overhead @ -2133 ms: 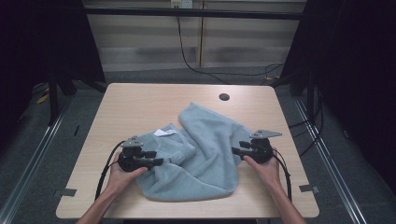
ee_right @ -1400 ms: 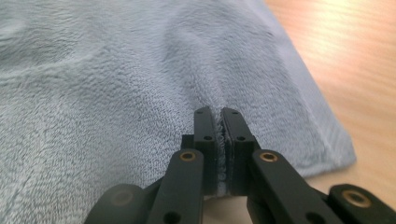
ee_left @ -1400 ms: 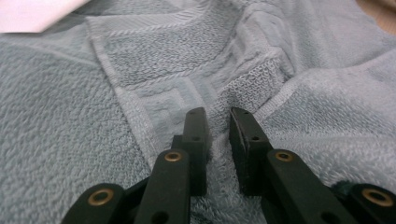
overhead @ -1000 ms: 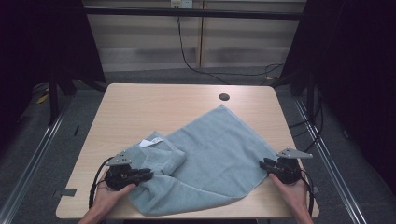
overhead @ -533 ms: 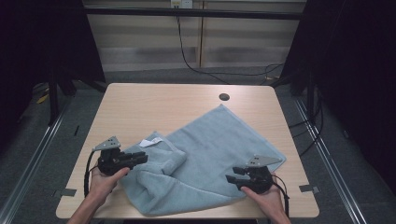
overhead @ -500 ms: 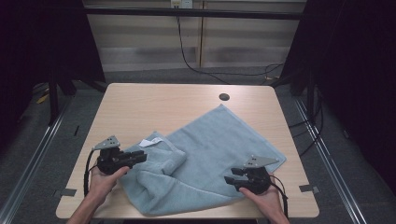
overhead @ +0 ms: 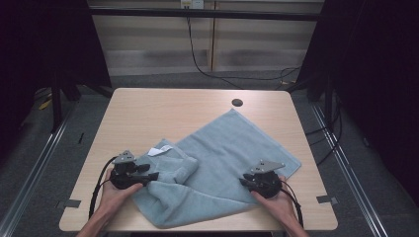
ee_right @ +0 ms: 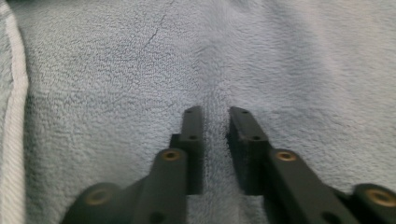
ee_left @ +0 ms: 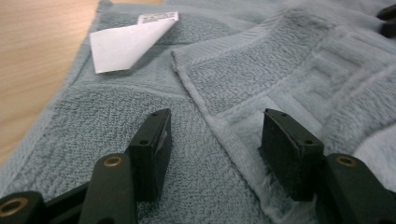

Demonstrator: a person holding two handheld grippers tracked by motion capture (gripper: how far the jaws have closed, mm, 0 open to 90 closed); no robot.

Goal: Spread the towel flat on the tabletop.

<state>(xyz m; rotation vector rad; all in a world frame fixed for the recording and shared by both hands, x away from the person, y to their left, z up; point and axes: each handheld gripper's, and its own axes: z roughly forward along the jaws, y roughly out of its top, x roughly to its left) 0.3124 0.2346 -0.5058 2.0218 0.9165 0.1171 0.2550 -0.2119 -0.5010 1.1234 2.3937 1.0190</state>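
Since 0.5 s ago left claw point(ee_left: 212, 140) slid in over the towel's point(overhead: 232, 163) bunched fold at frame lower left, jaws spread, straddling a hem. Right claw point(ee_right: 215, 140) nearly closed, pinching a terry ridge, lower right. Risk: thin pinch slips; left grabs two layers. Towel soft looped pile, white label point(ee_left: 123, 42), wood-look desk point(overhead: 158, 113).
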